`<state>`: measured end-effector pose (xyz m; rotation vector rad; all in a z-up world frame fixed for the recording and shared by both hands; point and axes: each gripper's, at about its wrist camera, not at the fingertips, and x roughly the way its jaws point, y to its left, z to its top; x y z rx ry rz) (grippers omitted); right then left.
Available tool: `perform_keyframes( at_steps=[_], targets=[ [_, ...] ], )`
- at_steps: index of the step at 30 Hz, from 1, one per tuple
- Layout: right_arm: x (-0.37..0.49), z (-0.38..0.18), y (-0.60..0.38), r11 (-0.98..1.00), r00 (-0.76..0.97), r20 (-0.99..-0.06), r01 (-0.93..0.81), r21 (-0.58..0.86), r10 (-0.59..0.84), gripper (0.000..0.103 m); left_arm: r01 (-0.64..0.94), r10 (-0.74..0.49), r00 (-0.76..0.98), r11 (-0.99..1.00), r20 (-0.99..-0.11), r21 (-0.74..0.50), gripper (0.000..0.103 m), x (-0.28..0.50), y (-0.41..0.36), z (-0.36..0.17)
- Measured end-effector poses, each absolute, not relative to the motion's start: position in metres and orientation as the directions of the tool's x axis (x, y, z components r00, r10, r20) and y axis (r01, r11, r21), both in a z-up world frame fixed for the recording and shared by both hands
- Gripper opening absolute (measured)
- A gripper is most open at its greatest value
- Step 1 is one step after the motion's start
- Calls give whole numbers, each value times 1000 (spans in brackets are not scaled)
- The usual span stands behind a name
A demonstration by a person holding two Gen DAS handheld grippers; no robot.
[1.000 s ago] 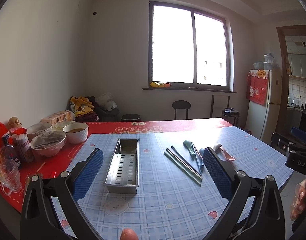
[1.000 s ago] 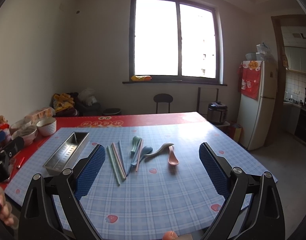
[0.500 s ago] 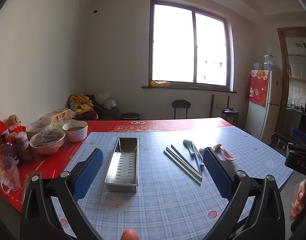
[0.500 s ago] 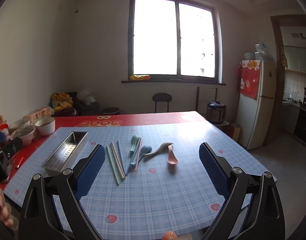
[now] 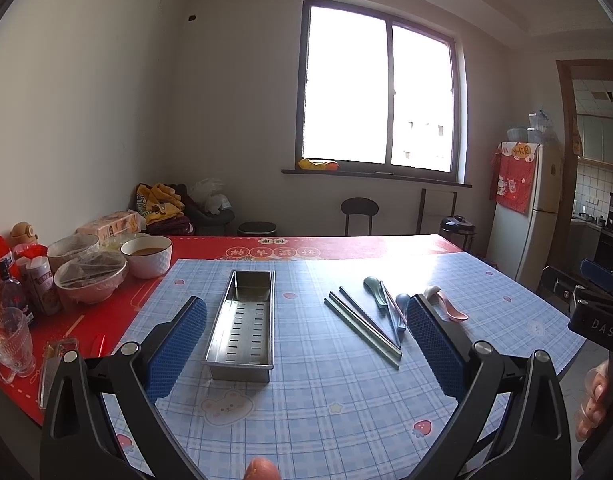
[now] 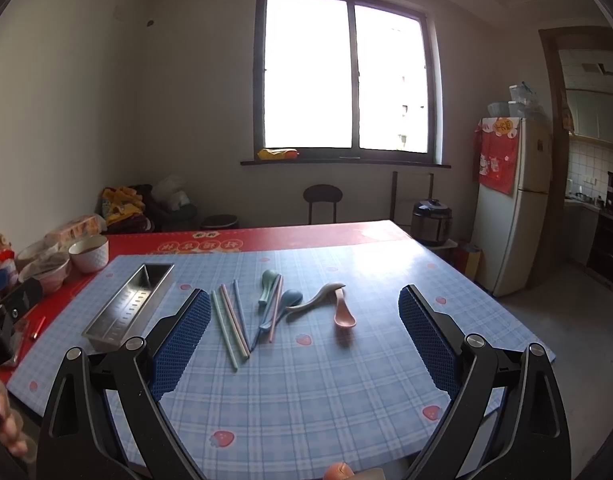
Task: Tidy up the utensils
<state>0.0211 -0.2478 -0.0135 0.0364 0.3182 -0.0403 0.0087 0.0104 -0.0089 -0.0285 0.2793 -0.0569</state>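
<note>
A perforated steel utensil tray (image 5: 244,320) lies empty on the blue checked tablecloth (image 5: 306,392); it also shows in the right wrist view (image 6: 128,308). Right of it lie several pastel chopsticks (image 5: 362,326) (image 6: 230,322) and spoons: green (image 6: 267,286), blue (image 6: 284,304), beige (image 6: 318,296) and pink (image 6: 342,310) (image 5: 450,309). My left gripper (image 5: 306,346) is open and empty, held above the near table edge facing the tray. My right gripper (image 6: 304,340) is open and empty, facing the chopsticks and spoons.
Bowls (image 5: 146,256), a glass mug (image 5: 8,344), bottles and snack packs crowd the red mat at the table's left (image 5: 66,320). A fridge (image 6: 510,204), a stool (image 6: 322,200) and a rice cooker (image 6: 431,216) stand beyond the table.
Both views have shifted only slightly; the grippers stay open and nothing on the table has moved.
</note>
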Motion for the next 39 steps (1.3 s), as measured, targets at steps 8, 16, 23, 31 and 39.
perform_keyframes(
  at_steps=[8,16,23,31,39],
  targets=[
    [24,-19,-249,999,948,-317,35,34,-22,92,66,-90,951,994,-296,-89,98,17,17,-17],
    [55,-44,-260,998,930,-364,-23,58,42,92,0,-22,942,998,-336,-65,98,47,19,-48],
    [108,-83,-283,980,890,-445,-5,199,95,92,92,-146,905,984,-400,-151,98,81,38,-84],
    [160,-109,-280,973,833,-528,-51,224,165,92,109,-168,868,982,-467,-152,96,117,36,-104],
    [204,-110,-287,945,788,-536,-175,276,303,92,85,-196,811,971,-552,-222,79,166,17,-106]
  ],
)
